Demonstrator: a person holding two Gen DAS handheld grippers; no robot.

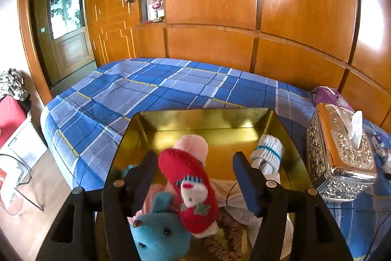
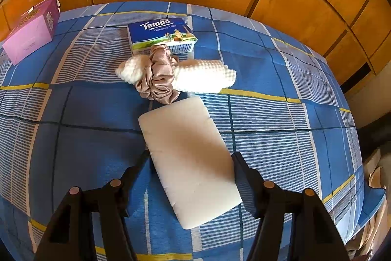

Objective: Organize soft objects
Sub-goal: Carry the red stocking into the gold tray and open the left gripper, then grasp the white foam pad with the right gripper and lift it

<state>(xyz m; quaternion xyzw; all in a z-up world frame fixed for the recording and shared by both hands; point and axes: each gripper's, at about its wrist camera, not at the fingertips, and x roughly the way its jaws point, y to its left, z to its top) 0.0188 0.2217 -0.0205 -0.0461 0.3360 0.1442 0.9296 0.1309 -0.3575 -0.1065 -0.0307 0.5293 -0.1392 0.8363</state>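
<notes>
Now the left gripper (image 1: 195, 170) is seen spread wide over the gold tray (image 1: 288, 129), the red sock (image 1: 189, 190) loose between its fingers. Meanwhile the right gripper (image 2: 191, 163) is held apart astride the white sponge (image 2: 190, 158), with a scrunchie (image 2: 158, 75) lying at twelve o'clock.

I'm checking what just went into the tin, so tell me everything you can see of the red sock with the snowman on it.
The red sock is a fuzzy, rolled bundle with a white snowman face, a blue-striped hat and green leaves on it, and a white cuff at its near end. It lies tilted inside the gold tin, leaning on the pink sock behind and the blue plush toy in front. It sits between the left gripper's open fingers, neither touching it.
</notes>
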